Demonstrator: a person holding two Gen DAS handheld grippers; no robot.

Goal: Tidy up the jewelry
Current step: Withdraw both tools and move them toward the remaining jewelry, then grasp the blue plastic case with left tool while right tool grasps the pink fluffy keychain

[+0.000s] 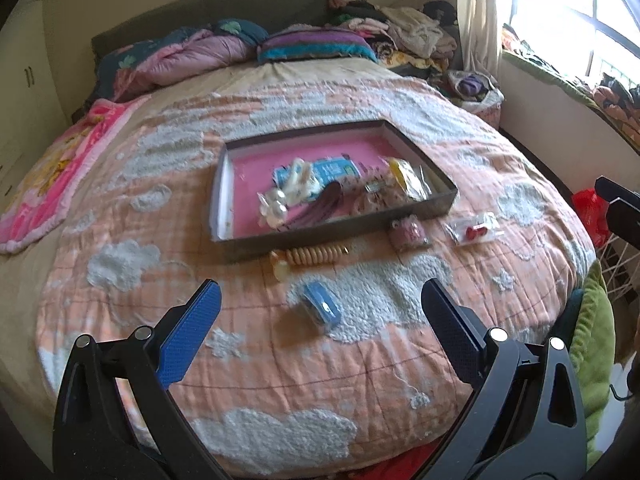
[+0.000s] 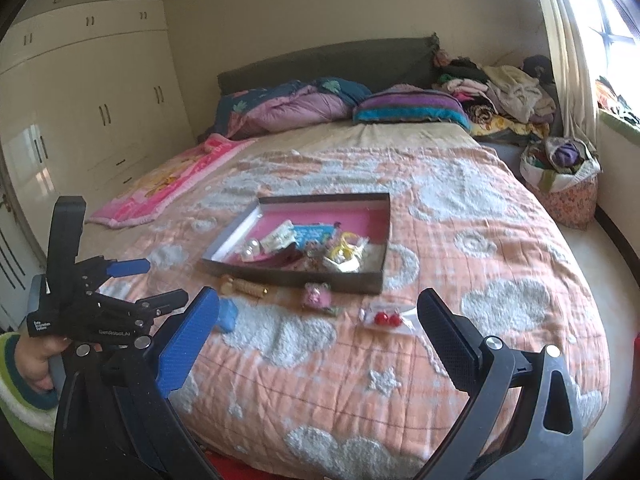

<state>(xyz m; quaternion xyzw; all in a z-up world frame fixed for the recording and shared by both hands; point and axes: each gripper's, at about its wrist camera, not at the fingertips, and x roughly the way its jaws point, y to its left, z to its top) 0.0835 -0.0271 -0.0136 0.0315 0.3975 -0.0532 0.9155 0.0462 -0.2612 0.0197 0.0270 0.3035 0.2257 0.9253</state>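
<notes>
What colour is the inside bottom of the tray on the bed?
Pink; the tray lining shows best in the left wrist view.

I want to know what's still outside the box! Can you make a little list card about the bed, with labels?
box: dark tray with pink floor, on the orange cloud quilt, several trinkets inside
outside, near the box: beige beaded piece, pink item, red earrings in a clear bag, blue item
left tongs: open, empty, above the blue item
right tongs: open, empty
</notes>
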